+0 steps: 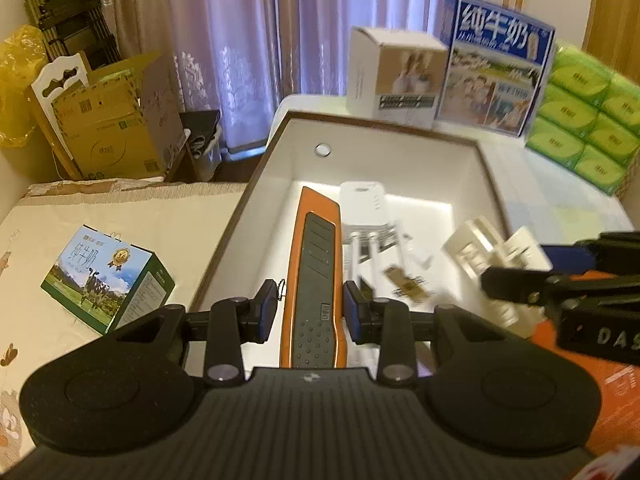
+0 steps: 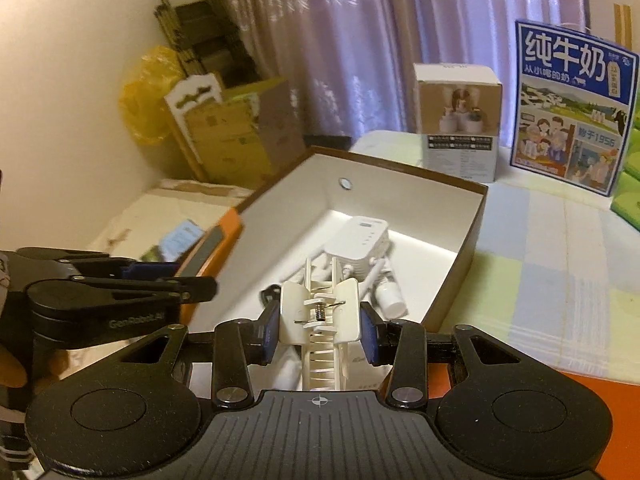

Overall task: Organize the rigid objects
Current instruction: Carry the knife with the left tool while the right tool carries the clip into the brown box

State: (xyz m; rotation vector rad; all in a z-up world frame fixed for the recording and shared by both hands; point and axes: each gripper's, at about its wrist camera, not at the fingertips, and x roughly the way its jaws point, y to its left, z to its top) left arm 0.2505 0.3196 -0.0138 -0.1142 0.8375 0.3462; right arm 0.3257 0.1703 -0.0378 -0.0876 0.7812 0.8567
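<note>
Fingers of my left gripper clamp an orange-and-black tool over the white box; my right gripper, marked "DAS", pinches a white hair clip above a router; behind, a blue carton reads "纯牛奶".

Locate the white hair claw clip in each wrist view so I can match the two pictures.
Left wrist view: the white hair claw clip sits right of centre, blurred, over the open box, at the tips of the right gripper.
Right wrist view: low centre, clamped between the right gripper's pads.
Shared landmark: the white router lying in the box.
</note>
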